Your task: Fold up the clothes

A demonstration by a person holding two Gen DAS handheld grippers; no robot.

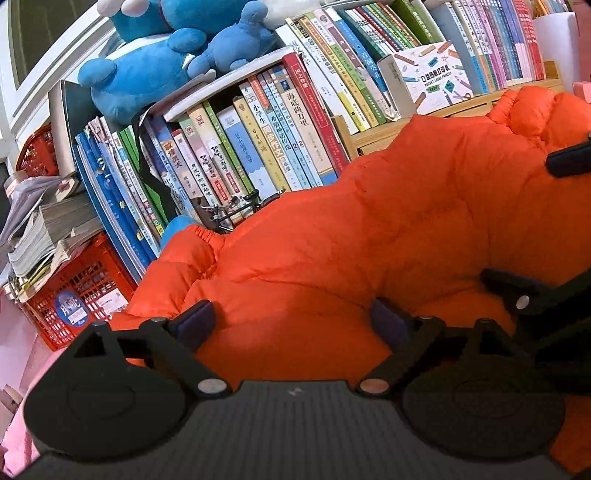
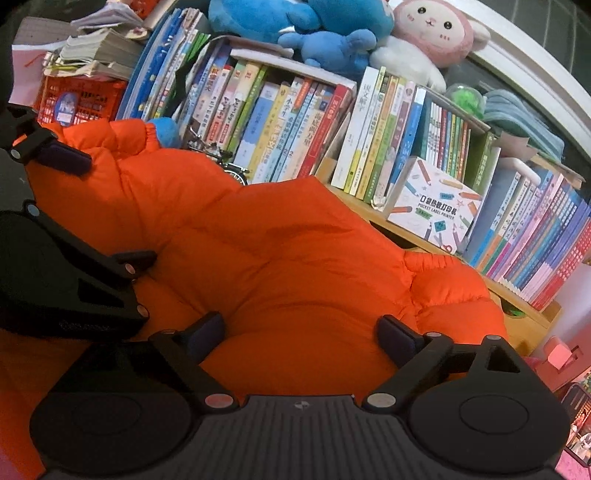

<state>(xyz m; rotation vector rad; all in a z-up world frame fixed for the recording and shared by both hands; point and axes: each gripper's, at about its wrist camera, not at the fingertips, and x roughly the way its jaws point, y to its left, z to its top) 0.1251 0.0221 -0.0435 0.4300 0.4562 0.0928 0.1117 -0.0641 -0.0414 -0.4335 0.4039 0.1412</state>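
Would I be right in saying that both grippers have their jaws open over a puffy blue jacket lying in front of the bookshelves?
Not quite: the puffy jacket is orange, as both wrist views show. The left gripper and right gripper do have open jaws over it, in front of the bookshelves.

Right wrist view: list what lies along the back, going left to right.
Red crate → blue plush toys → pink plush rabbit → label printer box → pink and purple row of books.
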